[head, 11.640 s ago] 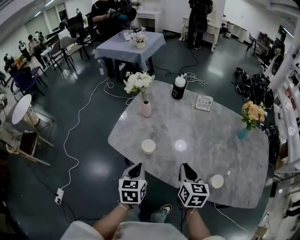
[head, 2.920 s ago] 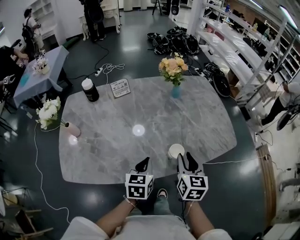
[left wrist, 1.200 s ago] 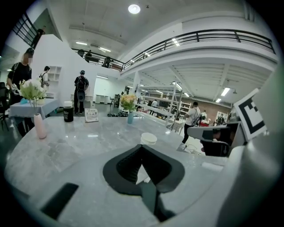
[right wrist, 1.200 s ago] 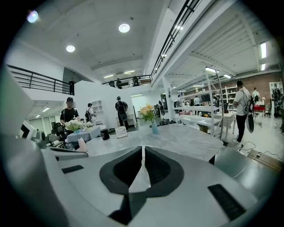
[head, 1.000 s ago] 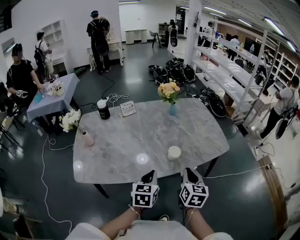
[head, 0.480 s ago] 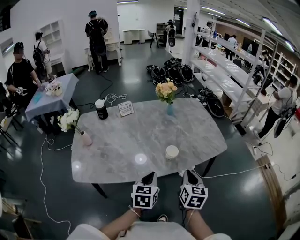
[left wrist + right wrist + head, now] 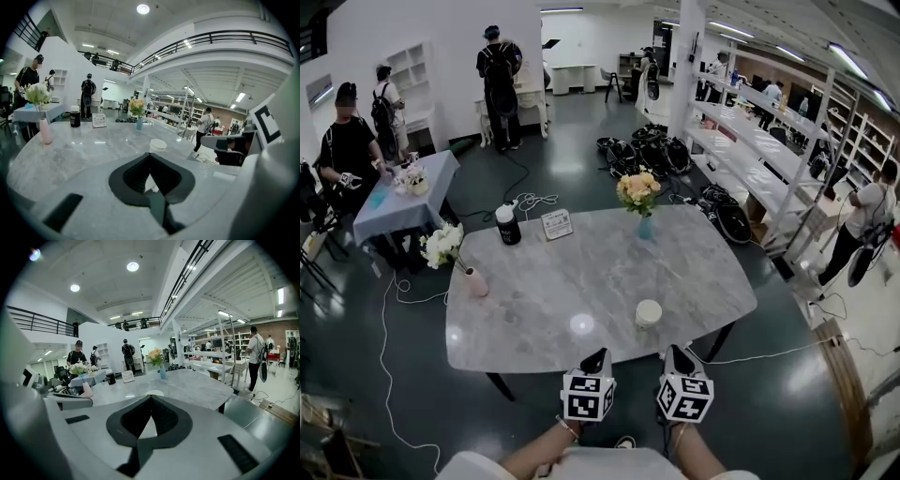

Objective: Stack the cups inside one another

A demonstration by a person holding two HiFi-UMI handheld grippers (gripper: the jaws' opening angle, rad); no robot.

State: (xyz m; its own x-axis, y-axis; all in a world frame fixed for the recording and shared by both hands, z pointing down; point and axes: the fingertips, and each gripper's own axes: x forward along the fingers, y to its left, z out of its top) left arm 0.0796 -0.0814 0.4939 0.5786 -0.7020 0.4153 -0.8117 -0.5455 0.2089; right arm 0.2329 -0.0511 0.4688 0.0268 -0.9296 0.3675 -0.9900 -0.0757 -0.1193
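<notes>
Two cups stood apart earlier; now a single cup (image 7: 648,313), seemingly the nested pair, stands near the front edge of the worktop (image 7: 581,272). It is upright, mouth up, long axis vertical. The left tool (image 7: 596,357) and right tool (image 7: 676,354) hang just off that edge, jaws together, empty. A careless brush from the right tool could topple the light stack.

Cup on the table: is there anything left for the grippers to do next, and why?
Probably just draw the left gripper and the right gripper back to rest. Only one white cup, likely the finished stack, stands on the table; no loose cup shows. Both grippers hang off the table's near edge, fingers together, with nothing between them.
</notes>
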